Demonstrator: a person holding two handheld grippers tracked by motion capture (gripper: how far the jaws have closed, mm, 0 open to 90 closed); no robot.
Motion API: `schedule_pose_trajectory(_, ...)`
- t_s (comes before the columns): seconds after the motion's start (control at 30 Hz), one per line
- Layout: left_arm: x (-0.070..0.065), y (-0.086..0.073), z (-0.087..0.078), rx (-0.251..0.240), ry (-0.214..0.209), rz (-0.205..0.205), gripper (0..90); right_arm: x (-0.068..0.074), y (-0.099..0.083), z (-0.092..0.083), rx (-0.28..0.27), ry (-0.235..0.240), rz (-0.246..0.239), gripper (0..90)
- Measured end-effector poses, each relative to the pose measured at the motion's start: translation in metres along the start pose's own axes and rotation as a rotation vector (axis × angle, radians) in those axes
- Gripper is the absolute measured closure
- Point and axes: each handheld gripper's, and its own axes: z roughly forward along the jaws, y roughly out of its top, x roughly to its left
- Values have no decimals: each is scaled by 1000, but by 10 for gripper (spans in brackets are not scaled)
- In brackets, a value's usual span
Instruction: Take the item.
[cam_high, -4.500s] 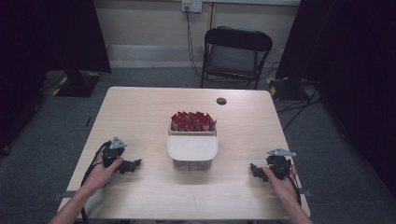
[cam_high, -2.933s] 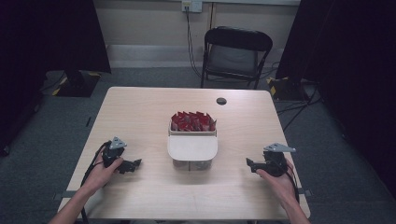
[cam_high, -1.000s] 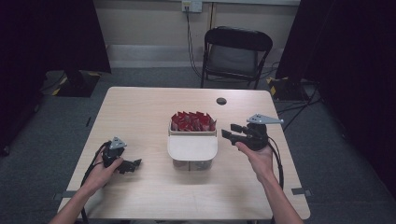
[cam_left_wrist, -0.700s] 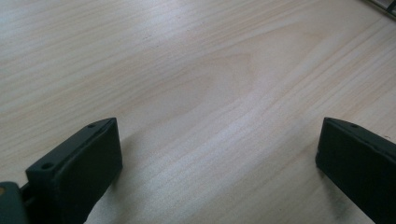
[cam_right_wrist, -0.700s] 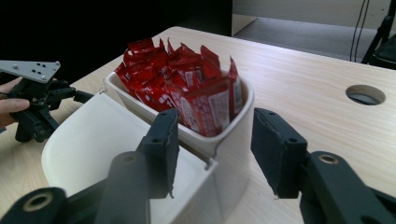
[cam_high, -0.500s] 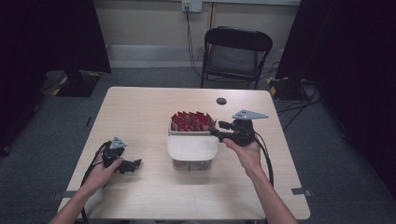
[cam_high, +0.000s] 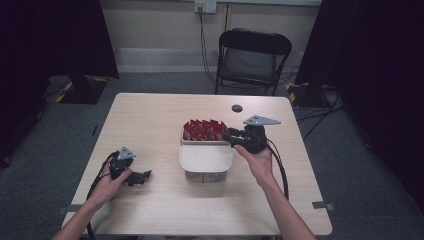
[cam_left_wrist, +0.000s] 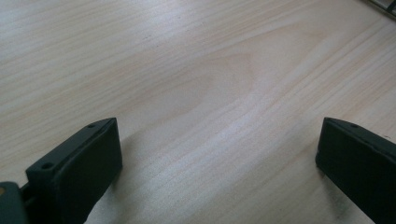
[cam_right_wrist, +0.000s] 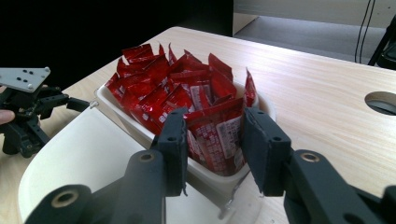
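Red packets (cam_high: 202, 130) stand packed upright in the far section of the white container (cam_high: 206, 161) at desk (cam_high: 150, 115) centre; same packets in my right gripper view (cam_right_wrist: 187, 93), crammed edge to edge. My right tongs (cam_high: 228, 136) sit at 3 o'clock of that far section, tips right at its rim. In the right gripper view my right tongs (cam_right_wrist: 214, 147) straddle one red packet (cam_right_wrist: 215, 135) at the near corner of the container (cam_right_wrist: 93, 154); jaws have just been closing with that packet between them, and they look about touching its two sides, but I can't tell if the pads really press it. Near section of the container has a plain white flat top. My left tongs (cam_high: 142, 177) rest on the desk at 9 o'clock of the container, well apart from it; left gripper view has the jaws wide apart over bare wood (cam_left_wrist: 210, 84), nothing between them, so open. Left tongs also appear at far left in the right gripper view (cam_right_wrist: 70, 103). Small dark round hole (cam_high: 237, 108) in the desk at 1 o'clock of the container. Black folding chair (cam_high: 252, 57) beyond the desk at 12 o'clock.
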Motion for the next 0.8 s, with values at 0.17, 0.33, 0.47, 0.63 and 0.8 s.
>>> schedule_pose_trajectory(0.17,0,0,0,0,0,0,0,-3,0,-2,-1,2,6,662)
schedule_pose_trajectory(0.33,0,0,0,0,0,0,0,-5,0,-4,0,18,8,665)
schedule_pose_trajectory(0.47,0,0,0,0,-1,0,0,-4,0,-4,1,22,5,668)
schedule_pose_trajectory(0.63,0,0,0,2,0,4,0,-5,1,-5,2,32,2,671)
schedule_pose_trajectory(0.8,0,0,0,2,0,4,0,-6,1,-6,1,37,2,672)
